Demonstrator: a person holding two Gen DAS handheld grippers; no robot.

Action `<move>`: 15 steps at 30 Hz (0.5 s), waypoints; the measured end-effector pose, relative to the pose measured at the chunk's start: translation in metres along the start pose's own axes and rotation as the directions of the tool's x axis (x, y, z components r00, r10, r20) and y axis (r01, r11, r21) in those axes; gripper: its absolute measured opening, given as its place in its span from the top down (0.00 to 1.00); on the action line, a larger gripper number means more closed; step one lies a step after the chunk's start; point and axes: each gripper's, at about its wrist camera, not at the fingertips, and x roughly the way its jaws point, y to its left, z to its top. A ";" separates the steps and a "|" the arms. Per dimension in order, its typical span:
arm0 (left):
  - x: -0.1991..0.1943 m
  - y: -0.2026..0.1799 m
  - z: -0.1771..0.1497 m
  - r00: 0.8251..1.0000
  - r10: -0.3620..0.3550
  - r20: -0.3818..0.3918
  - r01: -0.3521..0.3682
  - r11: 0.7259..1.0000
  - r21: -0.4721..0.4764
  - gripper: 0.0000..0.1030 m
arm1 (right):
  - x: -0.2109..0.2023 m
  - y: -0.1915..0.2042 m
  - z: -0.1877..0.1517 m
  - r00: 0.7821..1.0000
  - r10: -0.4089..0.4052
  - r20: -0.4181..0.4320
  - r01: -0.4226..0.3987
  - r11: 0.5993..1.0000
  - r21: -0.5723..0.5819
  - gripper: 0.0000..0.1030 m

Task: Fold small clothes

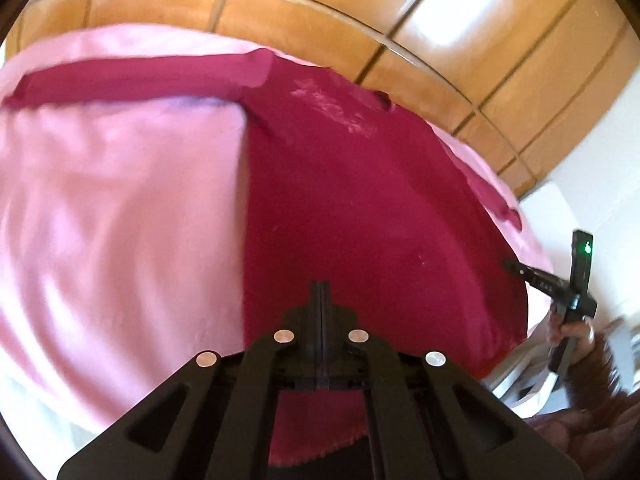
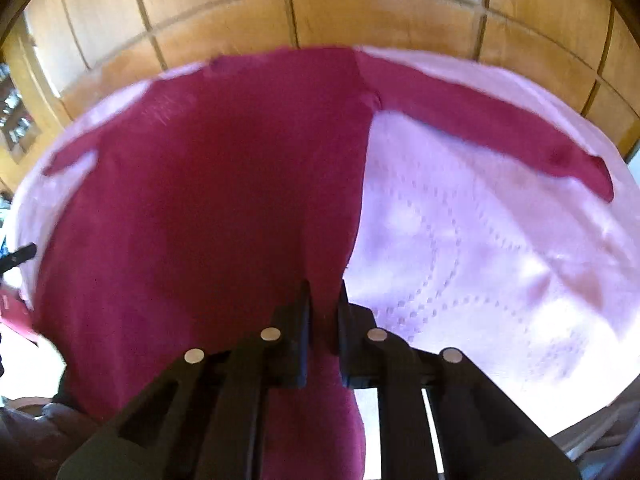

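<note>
Crimson shirt [image 1: 360, 200] hem | left hand-held gripper [image 1: 322, 292] clenched on it | right hand-held gripper [image 2: 324, 292] pinching it

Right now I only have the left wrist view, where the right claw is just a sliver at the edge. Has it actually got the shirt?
Observer: Yes. In the right wrist view the right claw is shut on the maroon shirt, with fabric pinched between its fingers near the bottom corner.
Operator: And how does the sleeve on that side lie?
Observer: The right sleeve is stretched out sideways across the pink cover, apart from the shirt's body.
</note>
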 end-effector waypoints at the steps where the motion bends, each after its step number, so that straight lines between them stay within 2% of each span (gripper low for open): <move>1: 0.001 0.005 -0.006 1.000 0.025 -0.014 -0.025 1.000 -0.013 1.00 | -0.002 0.000 -0.001 1.000 0.000 -0.002 0.000 1.000 -0.003 0.91; 4: 0.015 0.024 -0.022 0.992 0.097 -0.078 -0.102 0.993 -0.057 1.00 | 0.015 -0.006 -0.015 0.998 -0.020 -0.065 0.020 1.000 -0.001 0.91; 5: 0.016 0.028 -0.024 0.993 0.089 -0.080 -0.095 0.992 -0.080 1.00 | 0.025 -0.007 -0.023 0.995 -0.035 -0.090 0.035 0.999 -0.003 0.91; 7: 0.009 0.029 -0.021 0.997 0.027 -0.070 -0.035 0.992 -0.117 1.00 | 0.031 -0.012 -0.031 0.998 -0.015 -0.062 0.017 0.999 0.030 0.91; 10: -0.003 0.026 -0.014 1.000 -0.017 -0.010 0.016 0.993 -0.117 0.97 | 0.031 -0.013 -0.030 0.998 -0.010 -0.054 0.013 0.999 0.049 0.90; 12: -0.004 0.023 -0.014 1.000 0.007 0.004 -0.007 0.995 -0.102 0.64 | 0.032 -0.015 -0.030 0.999 -0.002 -0.049 0.005 0.999 0.050 0.89; 13: -0.001 0.022 -0.015 1.000 0.019 0.002 -0.019 0.994 -0.105 0.59 | 0.031 -0.016 -0.030 0.999 0.003 -0.049 0.000 0.998 0.056 0.89; 15: 0.008 0.020 -0.018 1.000 0.008 -0.022 -0.010 0.994 -0.104 0.59 | 0.030 -0.016 -0.029 0.999 0.010 -0.045 -0.007 0.998 0.061 0.88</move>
